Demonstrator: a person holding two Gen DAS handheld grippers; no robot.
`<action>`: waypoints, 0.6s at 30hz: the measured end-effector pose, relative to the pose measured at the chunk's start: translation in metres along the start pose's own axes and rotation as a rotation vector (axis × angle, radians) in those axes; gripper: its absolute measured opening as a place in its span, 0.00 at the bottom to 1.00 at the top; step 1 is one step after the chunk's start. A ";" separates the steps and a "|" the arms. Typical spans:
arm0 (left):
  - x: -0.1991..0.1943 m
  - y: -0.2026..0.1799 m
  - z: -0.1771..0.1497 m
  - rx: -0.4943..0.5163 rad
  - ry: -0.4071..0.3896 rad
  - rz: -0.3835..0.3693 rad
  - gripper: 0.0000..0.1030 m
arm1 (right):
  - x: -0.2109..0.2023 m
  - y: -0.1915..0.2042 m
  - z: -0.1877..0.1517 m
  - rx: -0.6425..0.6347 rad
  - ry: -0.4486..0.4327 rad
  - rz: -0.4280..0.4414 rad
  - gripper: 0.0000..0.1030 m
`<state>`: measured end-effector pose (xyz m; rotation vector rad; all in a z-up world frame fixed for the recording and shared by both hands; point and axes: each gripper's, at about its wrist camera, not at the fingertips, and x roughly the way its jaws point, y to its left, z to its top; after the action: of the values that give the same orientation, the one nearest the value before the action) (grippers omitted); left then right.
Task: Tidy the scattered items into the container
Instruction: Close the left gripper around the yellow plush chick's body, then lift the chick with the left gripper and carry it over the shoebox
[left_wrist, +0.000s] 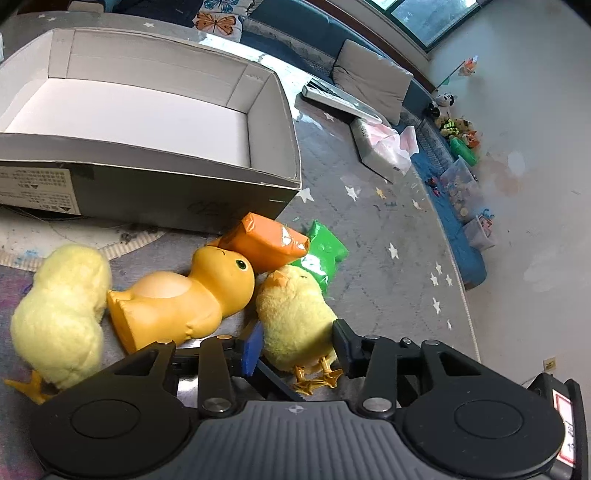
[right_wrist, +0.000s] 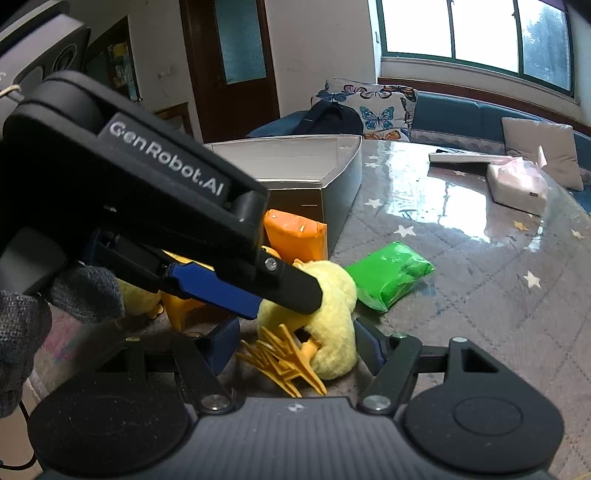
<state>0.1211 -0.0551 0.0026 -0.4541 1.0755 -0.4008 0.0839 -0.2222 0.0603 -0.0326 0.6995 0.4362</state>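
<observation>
The left gripper (left_wrist: 295, 341), low in the left wrist view, stands with its jaws apart around a fluffy yellow chick (left_wrist: 293, 317) that lies on the table, and the pads do not clearly press it. In the right wrist view the right gripper (right_wrist: 295, 347) also straddles that chick with its jaws apart. Left of the chick lies an orange rubber duck (left_wrist: 184, 299), then a second plush chick (left_wrist: 61, 314). Just above are an orange packet (left_wrist: 271, 243) and a green packet (left_wrist: 323, 258). The open cardboard box (left_wrist: 280, 110) fills the upper left.
</observation>
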 end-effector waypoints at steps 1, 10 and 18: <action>0.001 0.000 0.000 0.001 -0.002 -0.005 0.46 | 0.000 0.000 0.000 0.002 -0.001 -0.001 0.67; 0.010 0.004 0.003 -0.029 0.005 -0.045 0.51 | -0.001 -0.003 0.000 0.027 0.002 -0.010 0.66; 0.011 -0.003 0.002 -0.031 -0.008 -0.024 0.51 | -0.007 -0.006 0.002 0.041 -0.016 -0.021 0.62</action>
<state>0.1273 -0.0635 -0.0033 -0.4959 1.0706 -0.4038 0.0824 -0.2304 0.0657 0.0021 0.6916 0.4013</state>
